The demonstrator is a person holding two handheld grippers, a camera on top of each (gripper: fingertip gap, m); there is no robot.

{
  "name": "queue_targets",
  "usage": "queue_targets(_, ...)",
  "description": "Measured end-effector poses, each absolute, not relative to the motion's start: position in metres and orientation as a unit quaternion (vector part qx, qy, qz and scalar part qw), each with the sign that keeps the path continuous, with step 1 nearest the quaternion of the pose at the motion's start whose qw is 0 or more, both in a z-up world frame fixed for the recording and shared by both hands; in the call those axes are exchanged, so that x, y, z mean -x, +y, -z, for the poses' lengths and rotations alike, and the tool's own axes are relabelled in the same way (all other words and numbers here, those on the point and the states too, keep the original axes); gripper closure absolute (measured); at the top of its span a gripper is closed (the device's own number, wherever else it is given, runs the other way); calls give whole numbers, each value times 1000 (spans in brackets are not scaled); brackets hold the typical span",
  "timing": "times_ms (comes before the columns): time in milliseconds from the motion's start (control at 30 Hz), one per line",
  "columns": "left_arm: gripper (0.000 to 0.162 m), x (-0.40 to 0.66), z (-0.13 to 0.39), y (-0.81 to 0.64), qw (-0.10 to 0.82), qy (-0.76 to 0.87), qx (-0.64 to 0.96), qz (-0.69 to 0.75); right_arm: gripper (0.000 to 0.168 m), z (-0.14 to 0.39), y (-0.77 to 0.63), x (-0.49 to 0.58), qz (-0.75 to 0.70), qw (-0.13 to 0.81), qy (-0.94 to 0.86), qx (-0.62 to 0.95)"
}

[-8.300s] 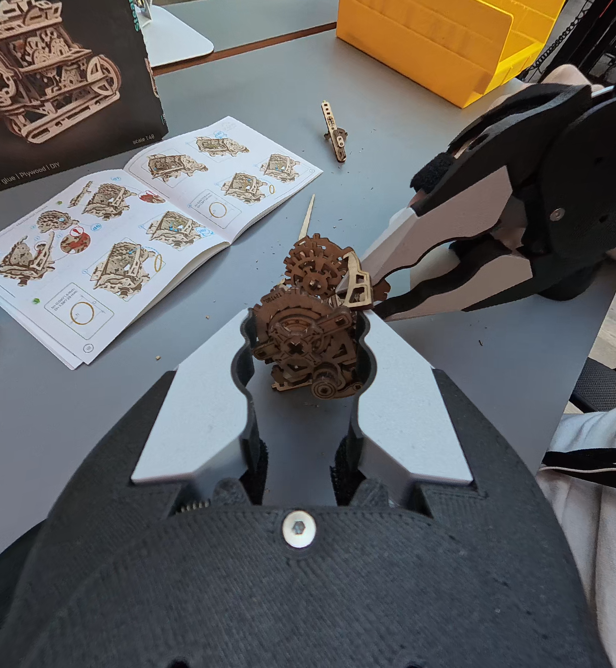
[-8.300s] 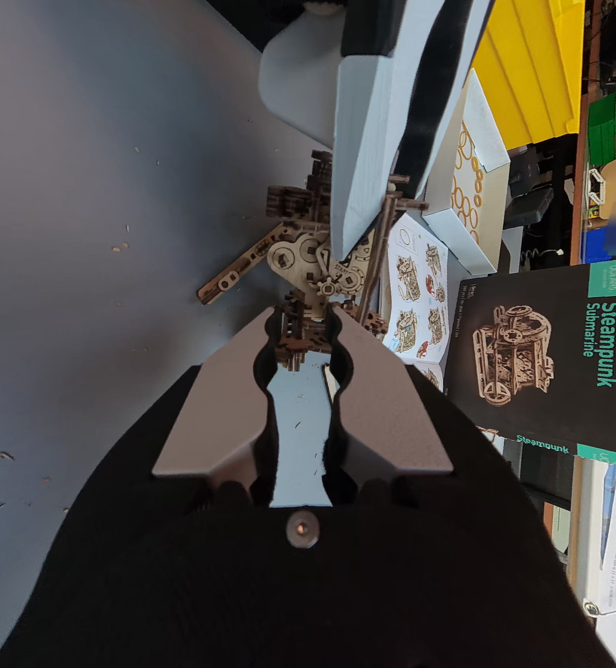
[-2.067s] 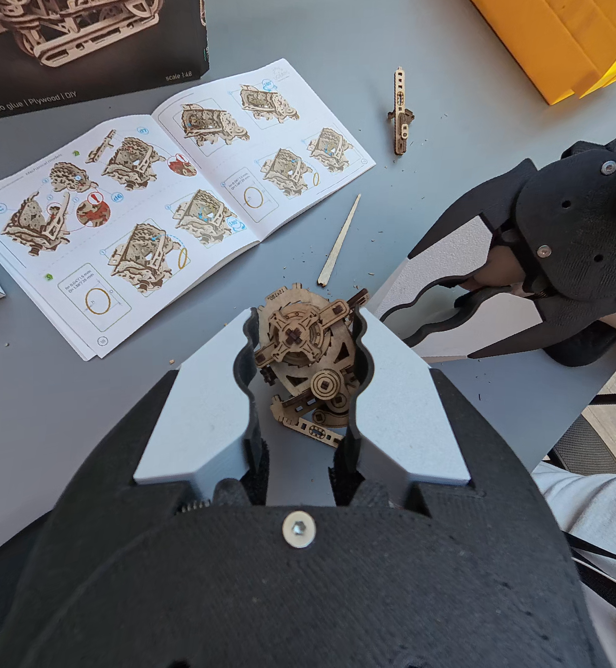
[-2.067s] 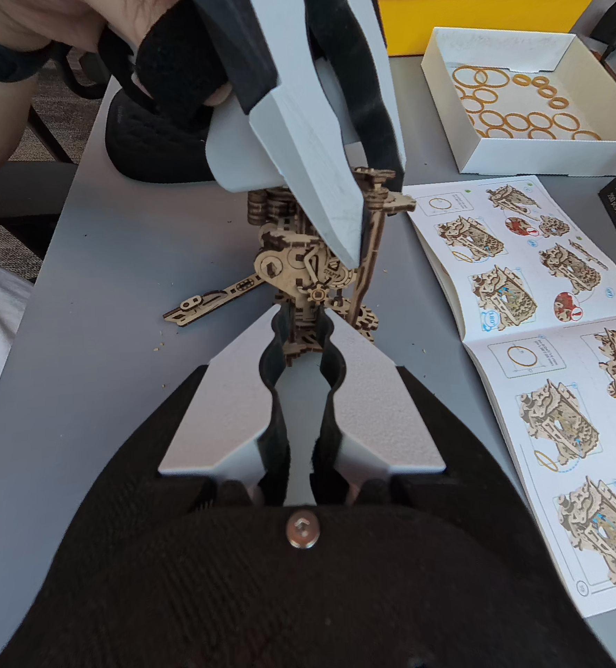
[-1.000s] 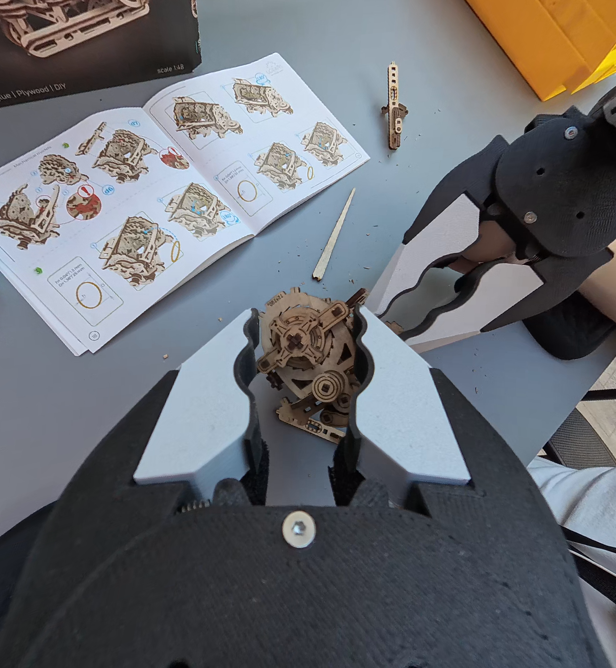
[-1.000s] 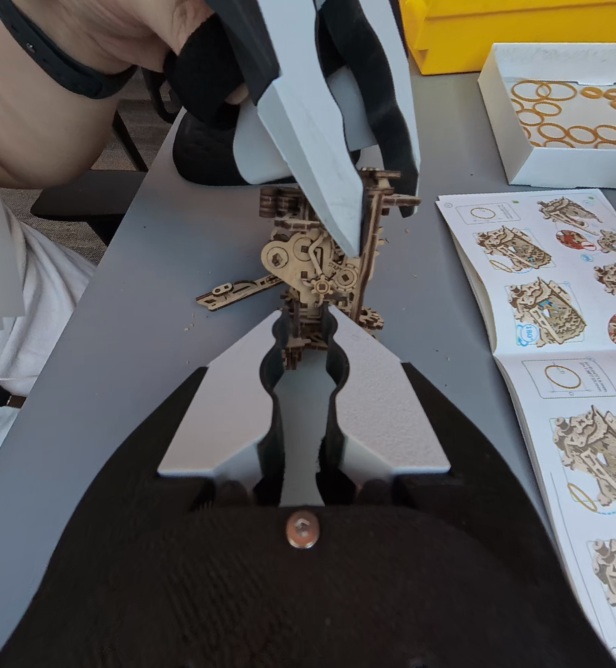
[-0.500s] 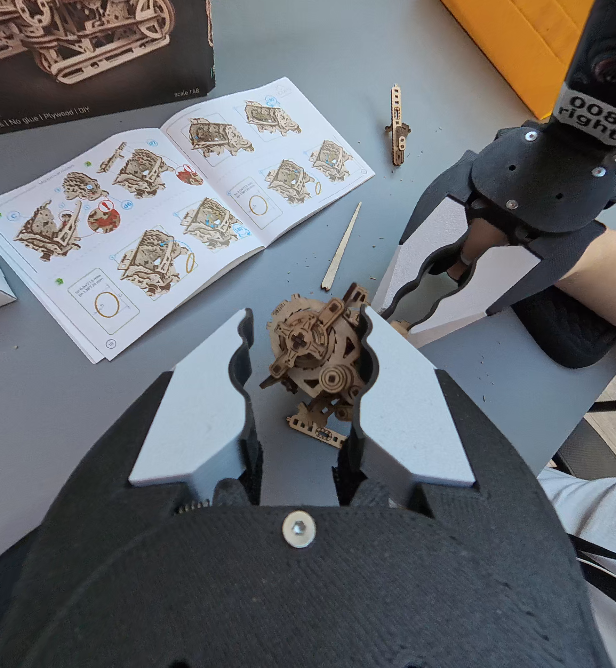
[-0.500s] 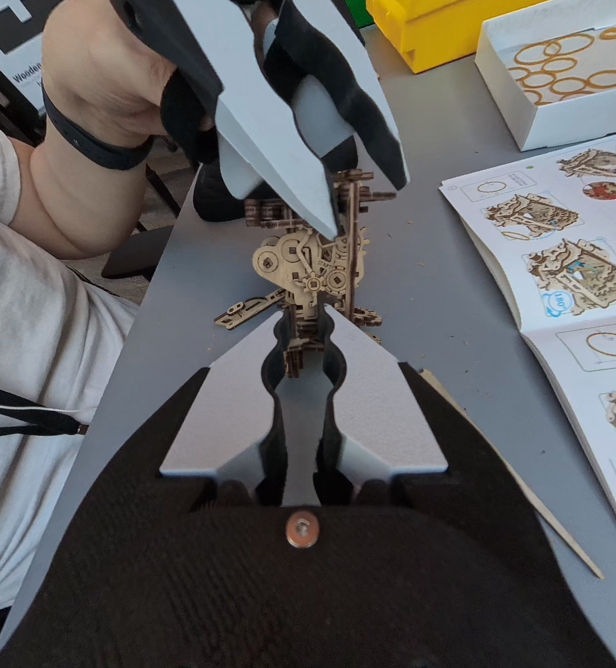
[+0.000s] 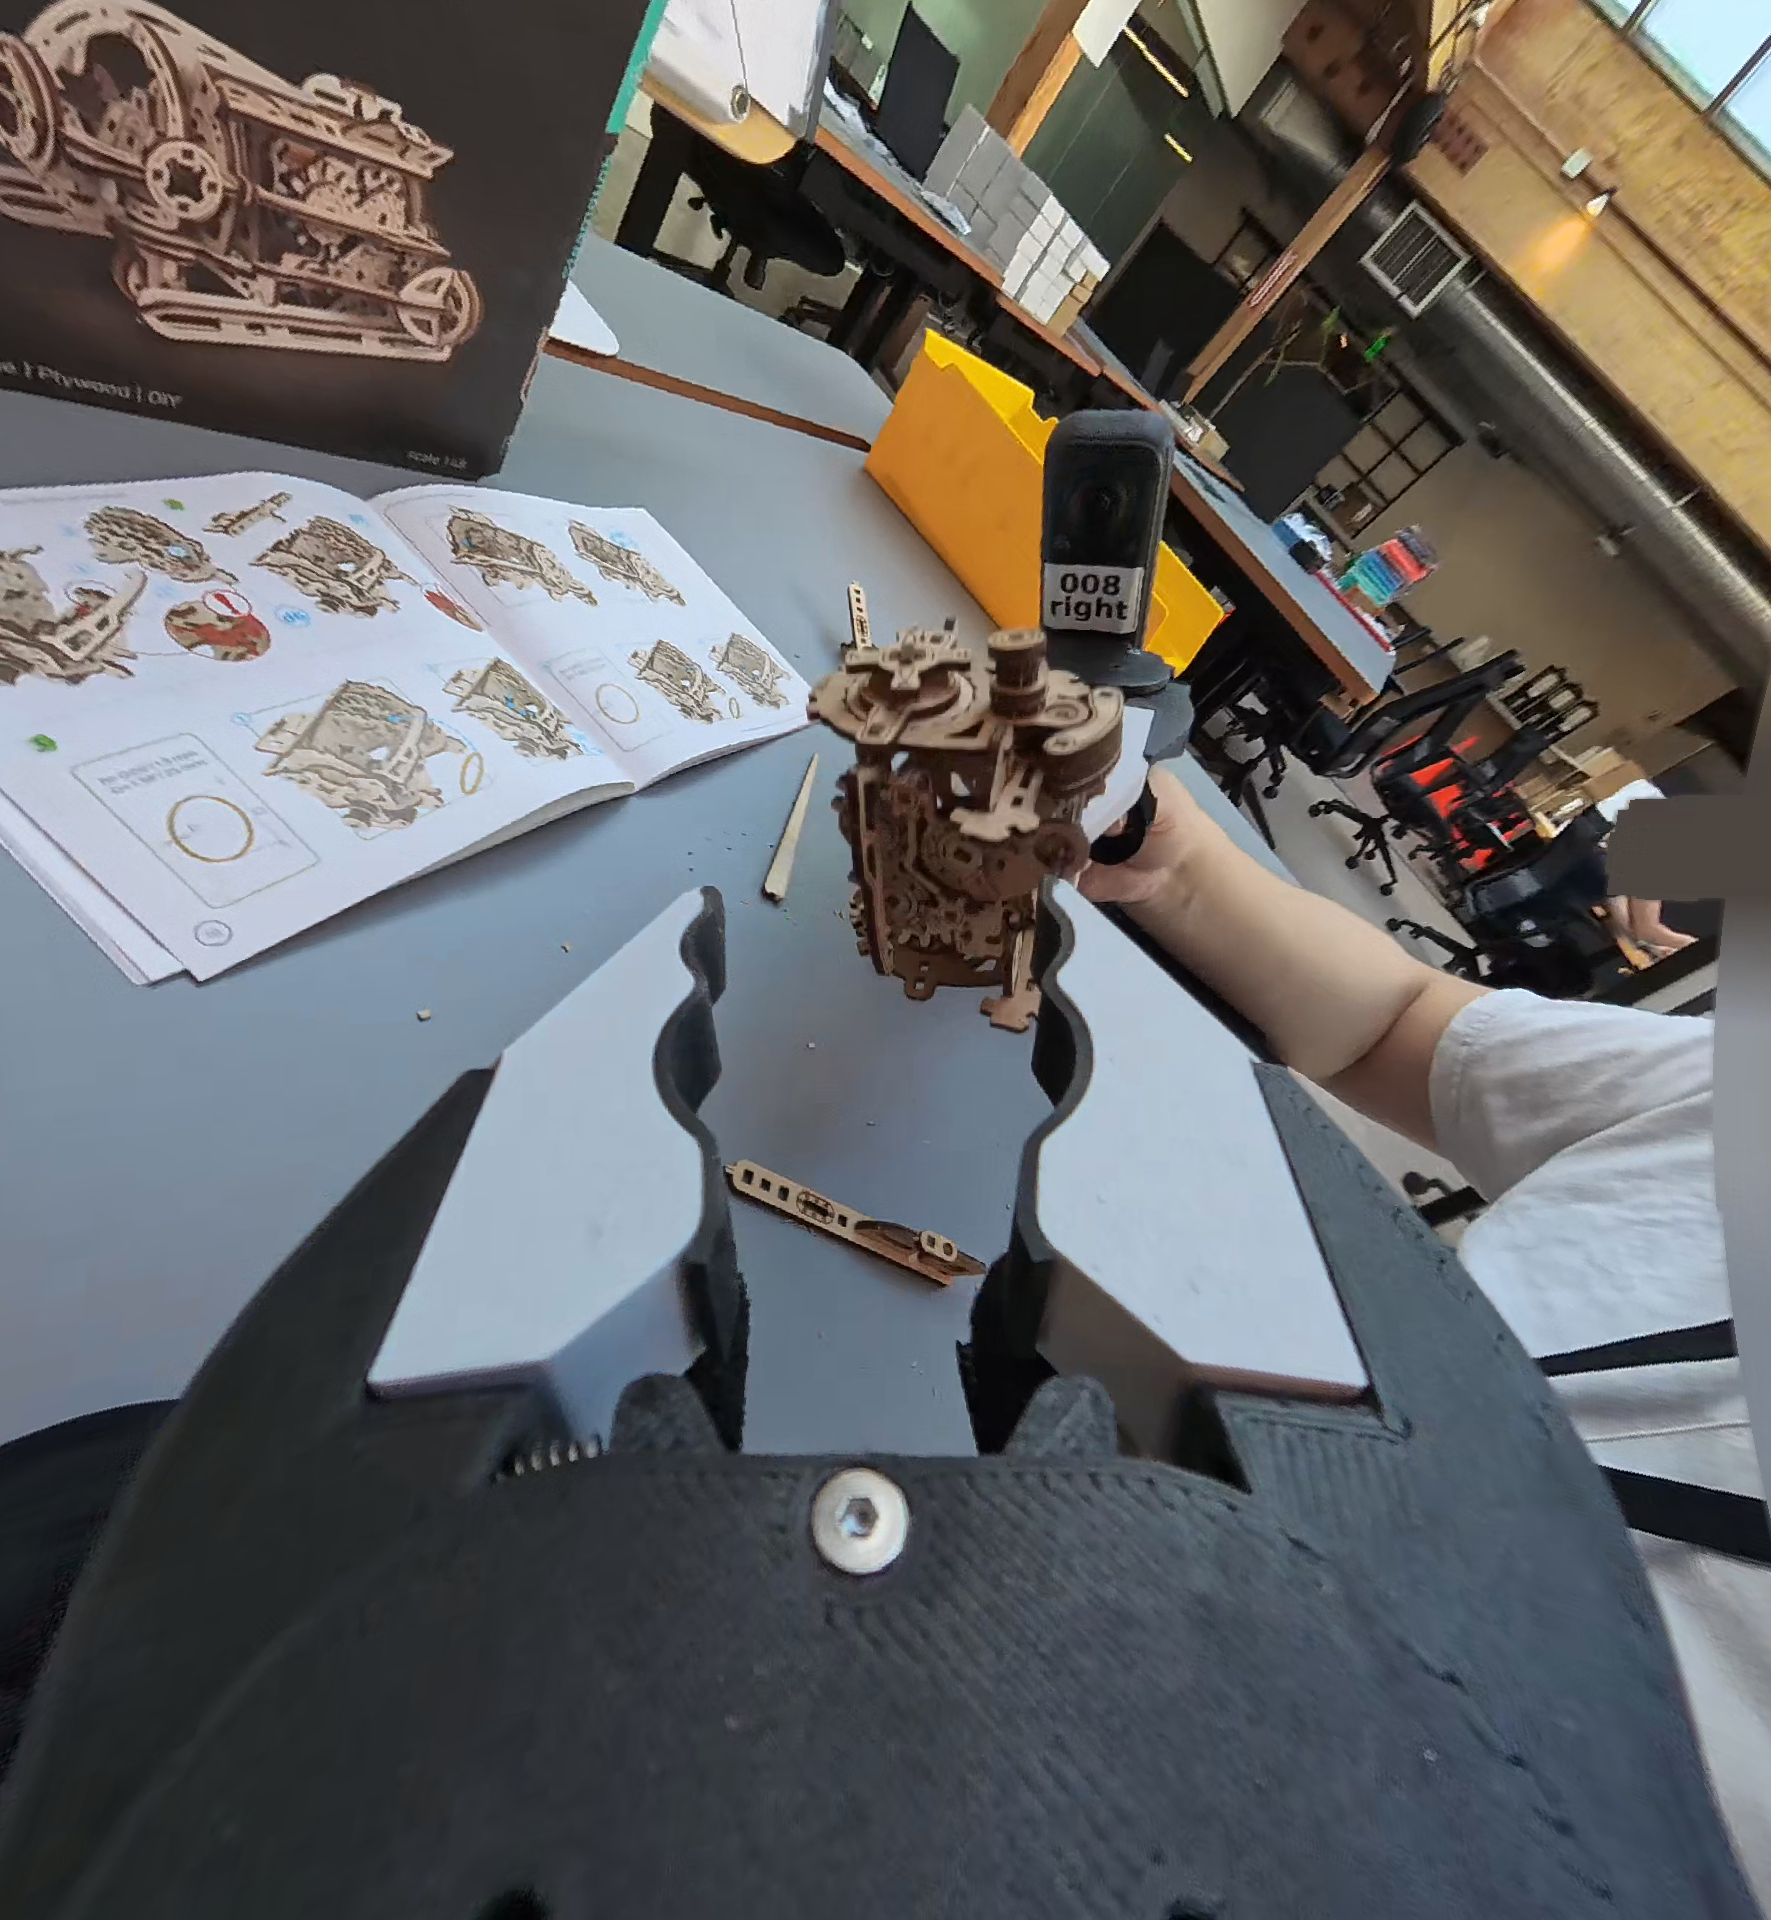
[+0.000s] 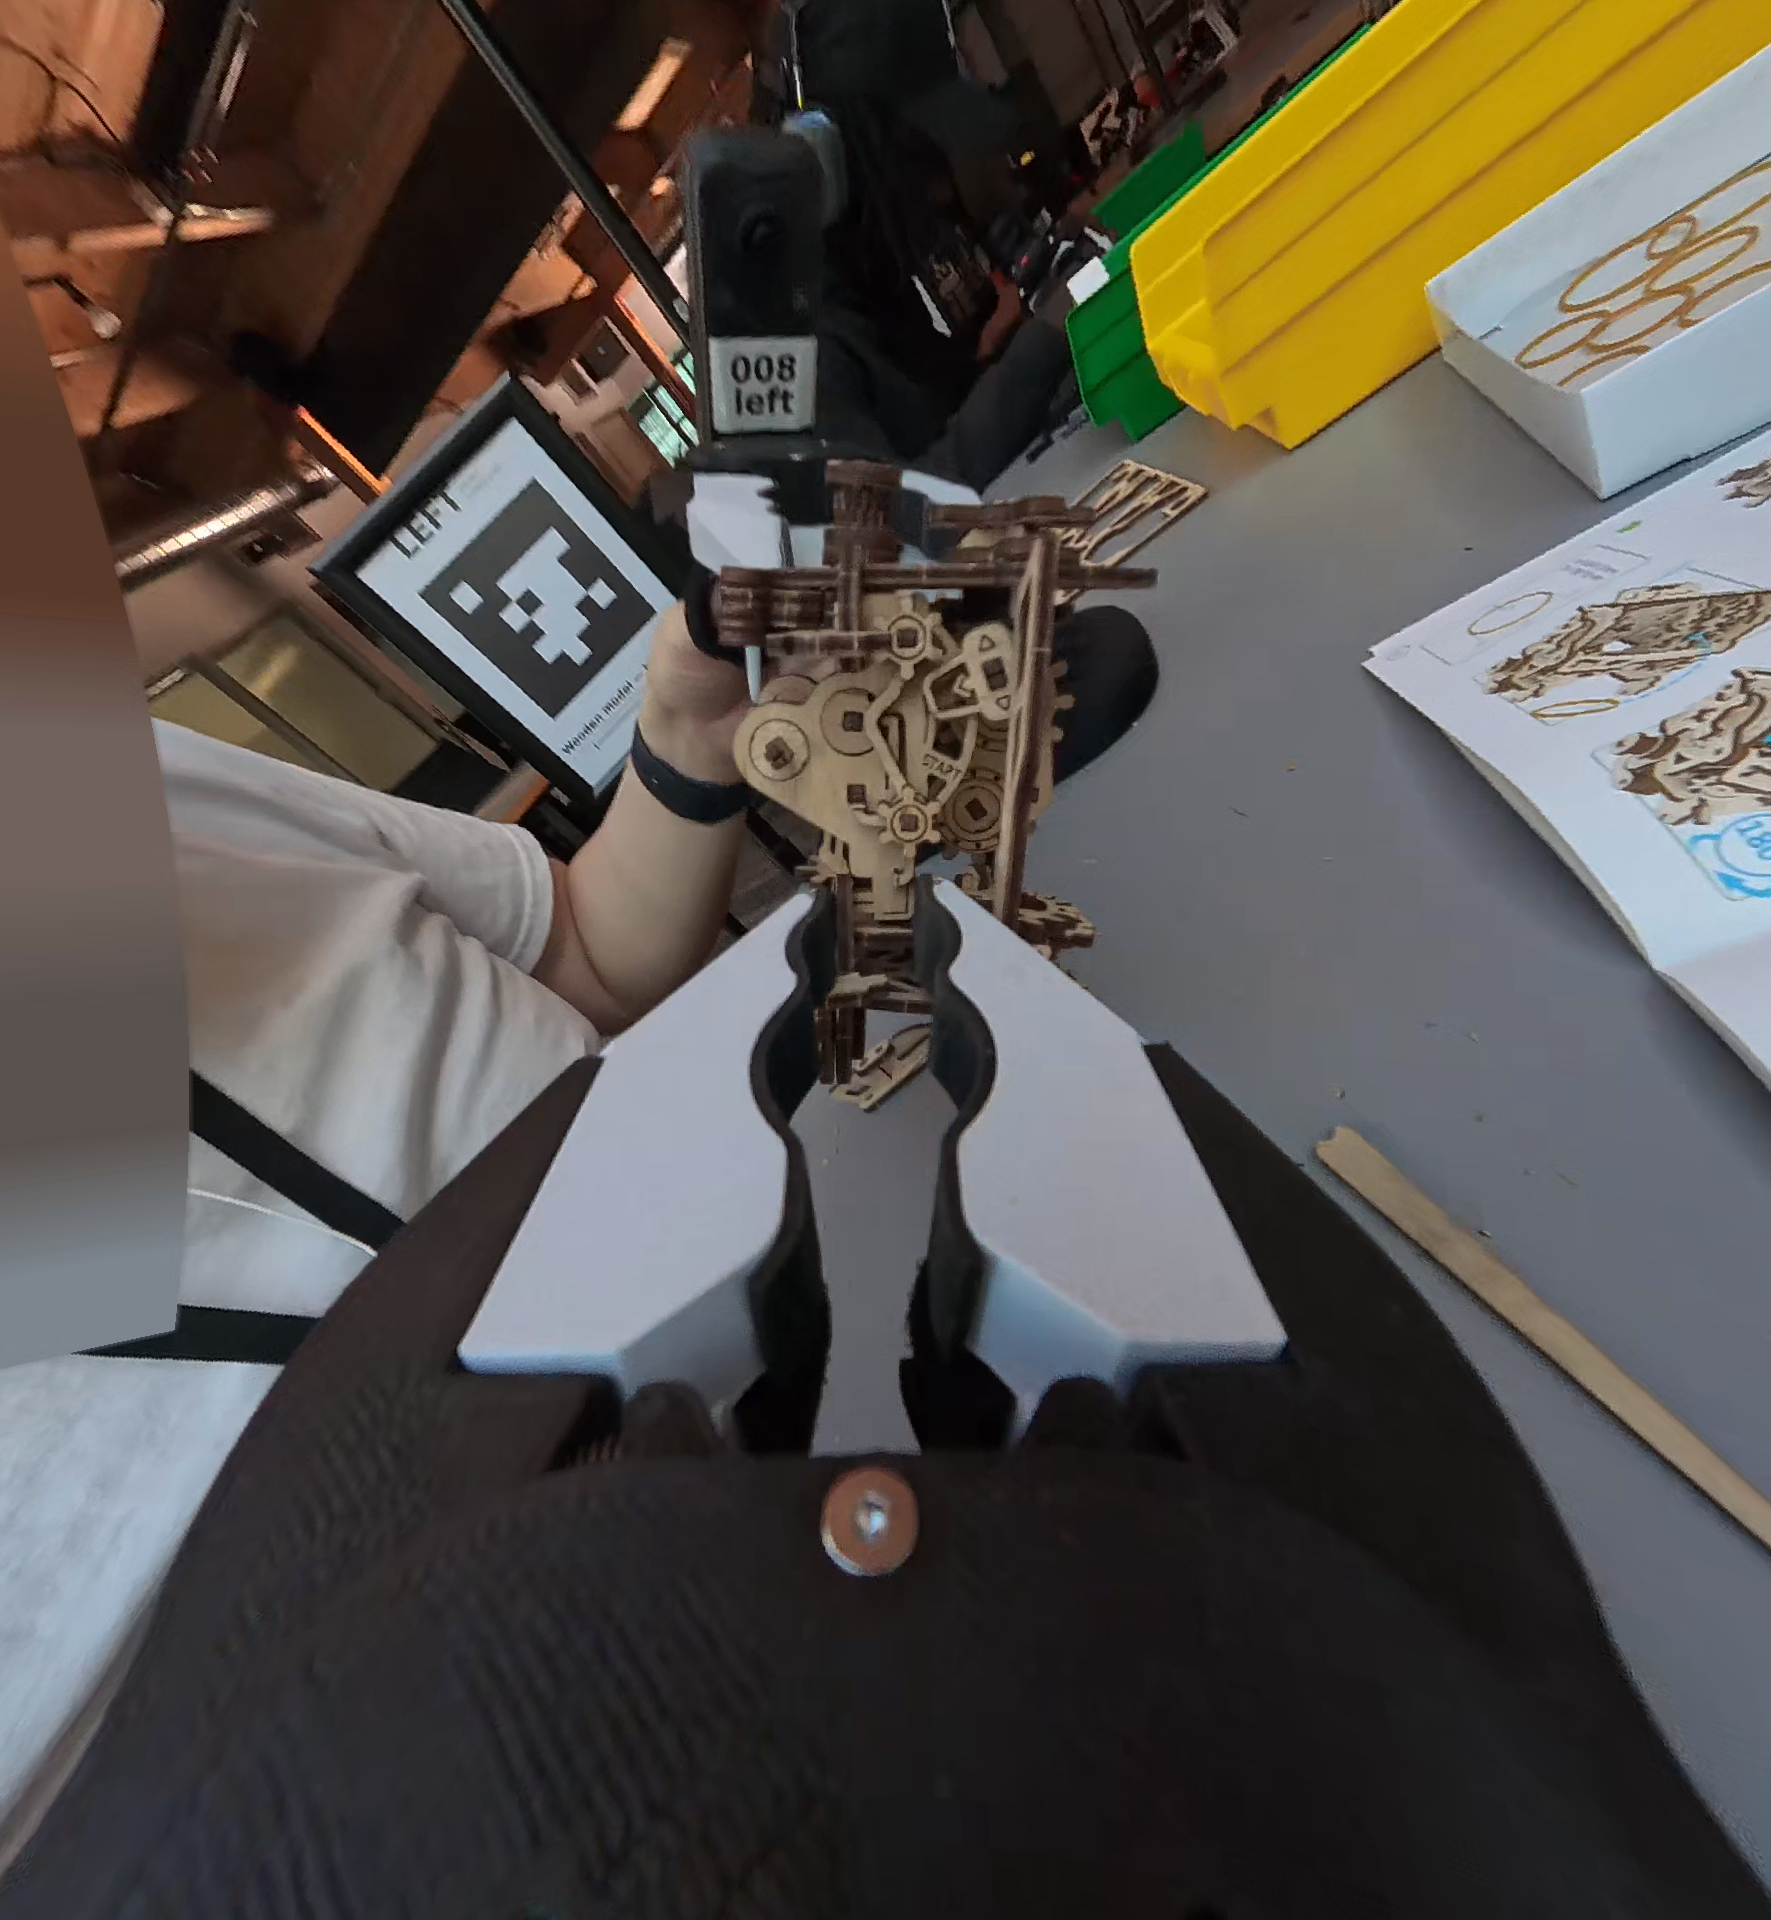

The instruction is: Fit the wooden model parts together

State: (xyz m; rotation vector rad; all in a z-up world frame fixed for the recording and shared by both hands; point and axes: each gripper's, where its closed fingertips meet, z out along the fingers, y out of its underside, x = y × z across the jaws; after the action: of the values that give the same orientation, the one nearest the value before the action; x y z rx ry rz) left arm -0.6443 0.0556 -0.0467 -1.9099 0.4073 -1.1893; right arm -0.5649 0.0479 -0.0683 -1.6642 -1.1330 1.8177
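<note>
Right gripper (image 10: 873, 940) is clamped on the lower part of the wooden model (image 10: 912, 727) (upright on the grey table (image 9: 133, 1091)); left gripper (image 9: 876, 971) stands wide apart, holding nothing, just before the model

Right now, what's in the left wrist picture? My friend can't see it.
The open left gripper faces a wooden gear model standing on a grey table. A flat wooden strip lies between its fingers, and an open instruction booklet lies to the left.
</note>
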Motion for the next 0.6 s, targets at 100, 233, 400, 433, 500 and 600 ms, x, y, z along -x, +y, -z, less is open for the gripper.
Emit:
queue_targets(100, 106, 638, 52, 48, 407, 155, 748, 501, 155, 61, 53, 565, -680, 209, -373, 595)
queue_targets(233, 109, 614, 66, 36, 383, 168, 753, 508, 154, 55, 58, 567, -695, 220, -341, 594)
queue_targets(400, 115, 595, 69, 34, 385, 154, 749, 517, 155, 46, 68, 569, -708, 257, -298, 587)
queue_targets(433, 118, 593, 67, 35, 387, 145, 742, 527, 155, 44, 69, 569, -710, 264, -293, 584)
queue_targets(500, 122, 590, 62, 37, 399, 136, 726, 543, 155, 41, 68, 569, -716, 268, -289, 576)
queue_targets(600, 117, 584, 58, 38, 404, 128, 710, 562, 155, 36, 68, 570, -722, 284, -284, 564)
